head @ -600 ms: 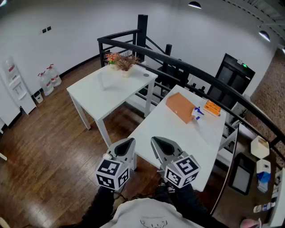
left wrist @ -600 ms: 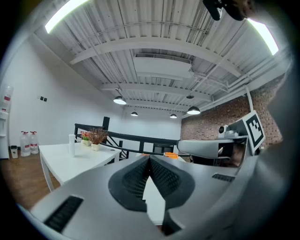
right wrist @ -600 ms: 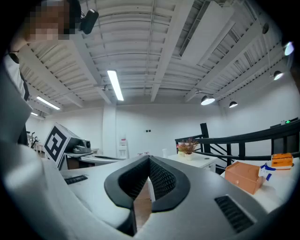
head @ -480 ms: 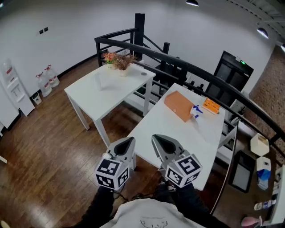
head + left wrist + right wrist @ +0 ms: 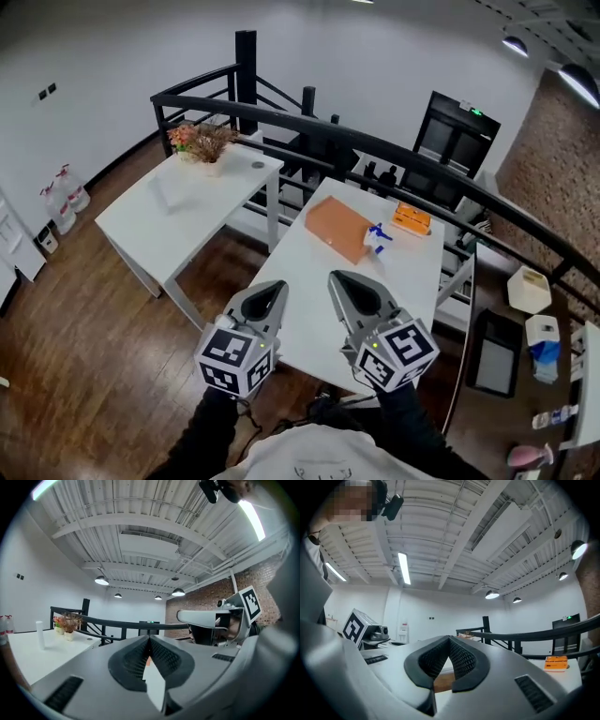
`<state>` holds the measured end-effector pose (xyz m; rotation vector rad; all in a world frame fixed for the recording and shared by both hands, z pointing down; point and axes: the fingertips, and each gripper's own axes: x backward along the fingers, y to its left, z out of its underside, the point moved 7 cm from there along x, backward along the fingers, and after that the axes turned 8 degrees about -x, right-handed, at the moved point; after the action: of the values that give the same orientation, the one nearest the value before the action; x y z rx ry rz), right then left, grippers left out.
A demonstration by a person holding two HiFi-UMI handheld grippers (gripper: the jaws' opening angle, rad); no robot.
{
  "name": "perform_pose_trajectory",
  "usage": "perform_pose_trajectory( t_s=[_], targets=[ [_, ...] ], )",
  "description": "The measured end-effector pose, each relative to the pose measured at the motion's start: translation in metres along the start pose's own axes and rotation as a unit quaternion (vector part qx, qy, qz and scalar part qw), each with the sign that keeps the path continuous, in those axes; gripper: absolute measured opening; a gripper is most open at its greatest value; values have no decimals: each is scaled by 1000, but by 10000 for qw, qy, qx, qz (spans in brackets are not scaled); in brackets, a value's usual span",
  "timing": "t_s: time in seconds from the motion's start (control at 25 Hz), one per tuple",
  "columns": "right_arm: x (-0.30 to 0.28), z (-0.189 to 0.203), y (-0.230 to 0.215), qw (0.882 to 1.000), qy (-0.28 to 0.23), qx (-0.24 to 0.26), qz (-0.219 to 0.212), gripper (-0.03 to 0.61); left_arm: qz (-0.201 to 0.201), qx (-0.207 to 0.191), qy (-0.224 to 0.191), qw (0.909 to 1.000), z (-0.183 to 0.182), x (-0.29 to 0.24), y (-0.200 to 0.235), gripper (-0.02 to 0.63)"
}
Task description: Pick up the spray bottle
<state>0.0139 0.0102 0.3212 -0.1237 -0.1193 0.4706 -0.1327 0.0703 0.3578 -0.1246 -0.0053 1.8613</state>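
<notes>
The spray bottle [image 5: 378, 237], white with a blue head, lies on the near white table [image 5: 309, 300] toward its far end, beside a brown pad [image 5: 337, 228]. Both grippers are held level over the table's near edge, well short of the bottle. My left gripper [image 5: 275, 290] is shut with nothing in it, its tips meeting [image 5: 149, 639]. My right gripper [image 5: 339, 279] is shut and empty too, its ribbed pads [image 5: 457, 660] touching at the tips. Neither gripper view shows the bottle.
An orange box [image 5: 411, 219] lies behind the bottle. A second white table [image 5: 159, 220] with a flower pot [image 5: 202, 143] stands to the left. A black railing [image 5: 375, 150] runs behind both tables. White boxes [image 5: 531, 290] sit on the floor at the right.
The head view has swung: both tables and the bottle have slid left and lie nearer the middle of the frame. Both grippers stay shut, side by side.
</notes>
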Motion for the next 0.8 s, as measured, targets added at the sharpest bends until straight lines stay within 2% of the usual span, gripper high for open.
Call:
perform_pose_trajectory(
  t_s=[0.32, 0.48, 0.6, 0.8],
  targets=[
    [-8, -37, -146, 9982, -287, 13, 518, -15, 450, -111, -139, 9988, -35, -149, -10, -9],
    [-14, -52, -211, 9980, -183, 26, 612, -14, 544, -98, -49, 9985, -50, -215, -18, -9],
    [-14, -51, -258, 9971, -68, 51, 755, -14, 633, -138, 11, 9979, -56, -261, -24, -9],
    [-12, -36, -326, 9931, 146, -49, 1162, -15, 1015, -191, 149, 9945, -50, -332, -31, -9]
  ],
)
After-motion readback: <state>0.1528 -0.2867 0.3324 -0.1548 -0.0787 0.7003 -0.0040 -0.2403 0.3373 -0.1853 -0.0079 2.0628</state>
